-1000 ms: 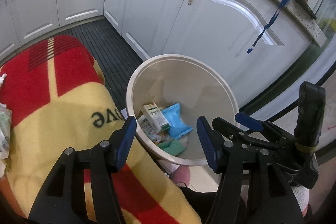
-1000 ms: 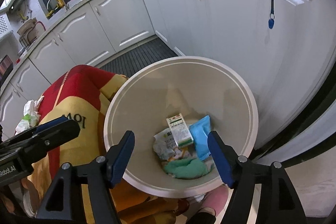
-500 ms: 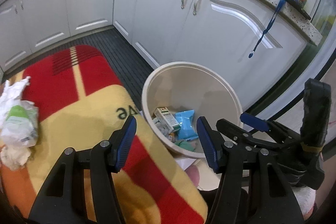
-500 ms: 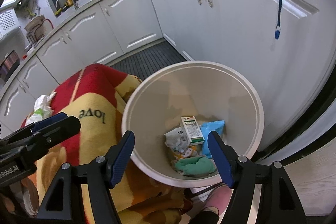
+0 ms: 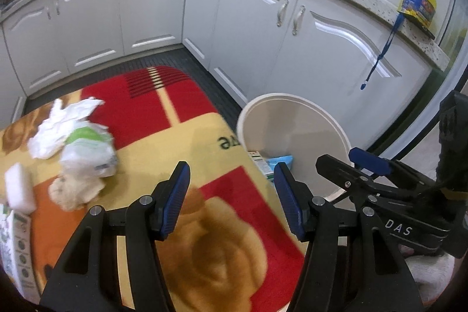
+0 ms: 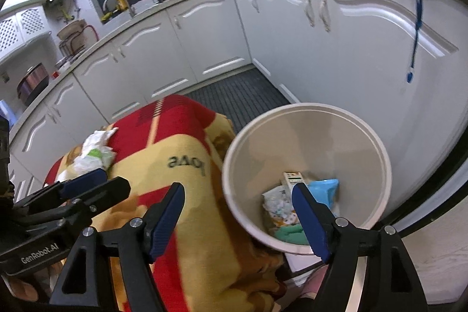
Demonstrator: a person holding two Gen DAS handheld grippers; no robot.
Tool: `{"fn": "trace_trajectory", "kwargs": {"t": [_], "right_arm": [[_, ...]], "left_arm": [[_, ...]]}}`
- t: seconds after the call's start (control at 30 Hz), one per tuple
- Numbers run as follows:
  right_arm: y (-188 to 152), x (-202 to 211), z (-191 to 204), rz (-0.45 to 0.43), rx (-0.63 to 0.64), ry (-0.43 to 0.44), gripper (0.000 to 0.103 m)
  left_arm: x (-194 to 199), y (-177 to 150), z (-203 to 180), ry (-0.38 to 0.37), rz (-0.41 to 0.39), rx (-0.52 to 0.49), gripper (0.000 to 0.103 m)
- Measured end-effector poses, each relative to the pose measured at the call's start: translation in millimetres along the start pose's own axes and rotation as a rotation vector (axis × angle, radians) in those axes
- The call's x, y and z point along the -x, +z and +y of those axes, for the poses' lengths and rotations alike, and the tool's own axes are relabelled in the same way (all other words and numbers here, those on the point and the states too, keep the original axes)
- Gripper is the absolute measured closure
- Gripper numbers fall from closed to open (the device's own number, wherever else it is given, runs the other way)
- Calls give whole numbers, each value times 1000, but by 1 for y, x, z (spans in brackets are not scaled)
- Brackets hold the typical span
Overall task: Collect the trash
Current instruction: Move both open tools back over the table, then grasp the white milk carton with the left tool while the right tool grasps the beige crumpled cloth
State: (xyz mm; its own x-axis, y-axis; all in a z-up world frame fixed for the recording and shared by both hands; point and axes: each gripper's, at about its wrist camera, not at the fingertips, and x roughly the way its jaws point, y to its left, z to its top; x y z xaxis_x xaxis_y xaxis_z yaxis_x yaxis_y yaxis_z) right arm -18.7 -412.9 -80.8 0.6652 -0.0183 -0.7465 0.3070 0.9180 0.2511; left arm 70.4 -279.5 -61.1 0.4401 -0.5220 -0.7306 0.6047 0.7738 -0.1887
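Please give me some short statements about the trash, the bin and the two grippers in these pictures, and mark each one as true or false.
1. The bin already holds some trash, including a blue packet. True.
2. The left gripper holds a crumpled tissue. False: nothing is between its fingers.
3. Crumpled white trash lies on the red and yellow blanket. True.
4. The bin stands on the blanket. False: it stands beside the blanket, in front of the white cabinets.
5. The right gripper is clamped on the bin's rim. False: its jaws are opening, with nothing held between them.
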Motion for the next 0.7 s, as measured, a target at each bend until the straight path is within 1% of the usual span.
{"fn": "trace_trajectory", "kwargs": {"t": [0.4,0.7], "right_arm": [[-5,-1,53,16,71,82,26],[-13,-3,94,36,135,138,25]], "left_arm": [[41,-22,44,42,-16,62,45],[83,-47,93,83,-24,113,44]]}}
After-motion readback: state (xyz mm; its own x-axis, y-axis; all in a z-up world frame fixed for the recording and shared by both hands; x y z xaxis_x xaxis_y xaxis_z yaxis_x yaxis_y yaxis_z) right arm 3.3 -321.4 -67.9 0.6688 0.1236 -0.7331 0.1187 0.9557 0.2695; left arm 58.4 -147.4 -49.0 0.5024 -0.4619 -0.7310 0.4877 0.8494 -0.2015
